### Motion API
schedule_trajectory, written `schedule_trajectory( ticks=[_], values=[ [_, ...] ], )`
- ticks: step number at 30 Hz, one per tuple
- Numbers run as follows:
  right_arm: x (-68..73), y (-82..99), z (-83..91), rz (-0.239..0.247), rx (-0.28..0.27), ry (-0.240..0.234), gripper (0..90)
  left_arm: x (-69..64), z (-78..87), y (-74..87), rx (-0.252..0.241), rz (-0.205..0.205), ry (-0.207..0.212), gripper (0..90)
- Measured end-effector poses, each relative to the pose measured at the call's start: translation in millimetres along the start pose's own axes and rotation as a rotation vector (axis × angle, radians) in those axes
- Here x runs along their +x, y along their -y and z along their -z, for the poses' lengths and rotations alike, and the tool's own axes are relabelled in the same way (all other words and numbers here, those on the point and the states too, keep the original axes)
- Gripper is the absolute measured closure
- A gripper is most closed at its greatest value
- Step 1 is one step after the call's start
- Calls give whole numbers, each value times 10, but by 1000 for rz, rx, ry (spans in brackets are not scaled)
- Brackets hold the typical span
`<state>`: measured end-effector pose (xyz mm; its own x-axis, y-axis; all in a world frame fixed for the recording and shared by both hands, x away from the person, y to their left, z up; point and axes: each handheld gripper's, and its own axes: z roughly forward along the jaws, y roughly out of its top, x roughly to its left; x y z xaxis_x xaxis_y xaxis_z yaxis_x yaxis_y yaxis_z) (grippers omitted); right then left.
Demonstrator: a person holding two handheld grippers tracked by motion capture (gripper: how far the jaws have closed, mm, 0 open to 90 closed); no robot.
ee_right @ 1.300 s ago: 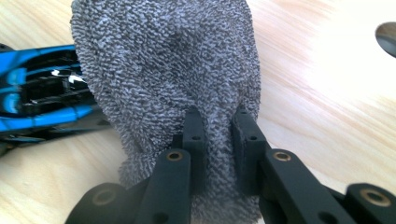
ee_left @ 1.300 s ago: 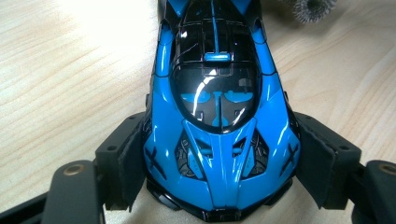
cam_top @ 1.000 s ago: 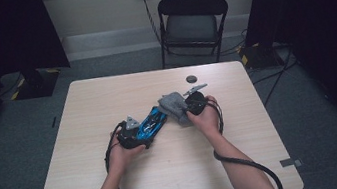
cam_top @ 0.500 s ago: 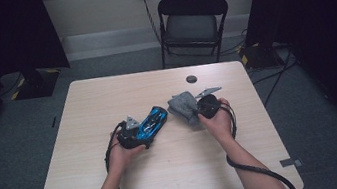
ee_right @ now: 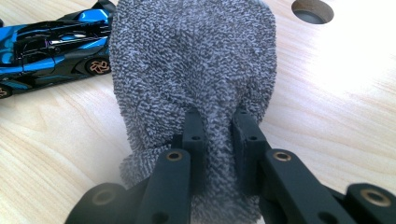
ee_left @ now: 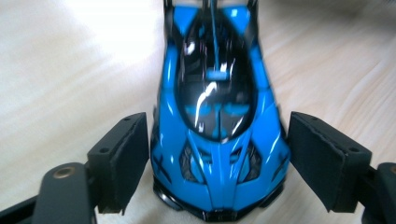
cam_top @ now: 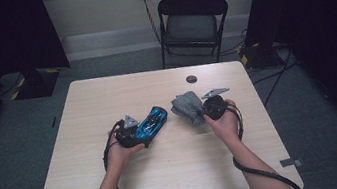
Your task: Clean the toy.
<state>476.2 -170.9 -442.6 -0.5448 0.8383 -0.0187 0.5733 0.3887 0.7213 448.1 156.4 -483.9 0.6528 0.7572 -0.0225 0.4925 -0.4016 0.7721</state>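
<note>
A blue and black toy car (cam_top: 154, 118) lies on the table (cam_top: 106, 98) left of centre. My left gripper (cam_top: 147, 129) straddles its near end. Seen along the left gripper (ee_left: 217, 156), the car (ee_left: 217, 107) sits between the two pads with a narrow gap on each side. These jaws have just been opening and stand open around the car. My right gripper (cam_top: 201, 115) is shut on a crumpled grey terry cloth (cam_top: 186, 107), just right of the car. The pads pinch a fold of the cloth (ee_right: 196, 56) in the right gripper (ee_right: 217, 128) view, with the car (ee_right: 51, 46) at upper left.
A round hole (cam_top: 191, 79) is cut in the tabletop beyond the cloth, and the same hole (ee_right: 312, 10) lies past the cloth's far edge. A black folding chair (cam_top: 191, 25) stands behind the table. Cables trail from both grippers toward the near edge.
My right gripper has carried the grey cloth to the right, off the car's side. The left hand and the car have stayed put.
</note>
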Motion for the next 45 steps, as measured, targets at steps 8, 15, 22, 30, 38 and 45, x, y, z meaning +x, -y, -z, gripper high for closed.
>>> schedule_trajectory(
  ticks=[8,15,22,30,38,45],
  values=[
    [11,25,-4,4,6,-6,776,6,92,-245,-68,16,31,328],
    [16,-11,-9,1,-4,-13,775,47,-87,-371,-22,9,26,386],
    [10,-5,-21,0,-4,-19,775,32,-222,-391,-9,5,25,395],
    [-7,84,-71,-5,10,-19,773,32,-290,-323,22,2,9,421],
    [-2,147,-103,-19,17,-18,774,36,-292,-316,15,5,13,426],
    [106,121,-158,0,30,-2,773,23,-300,-312,8,-5,6,426]
  ],
)
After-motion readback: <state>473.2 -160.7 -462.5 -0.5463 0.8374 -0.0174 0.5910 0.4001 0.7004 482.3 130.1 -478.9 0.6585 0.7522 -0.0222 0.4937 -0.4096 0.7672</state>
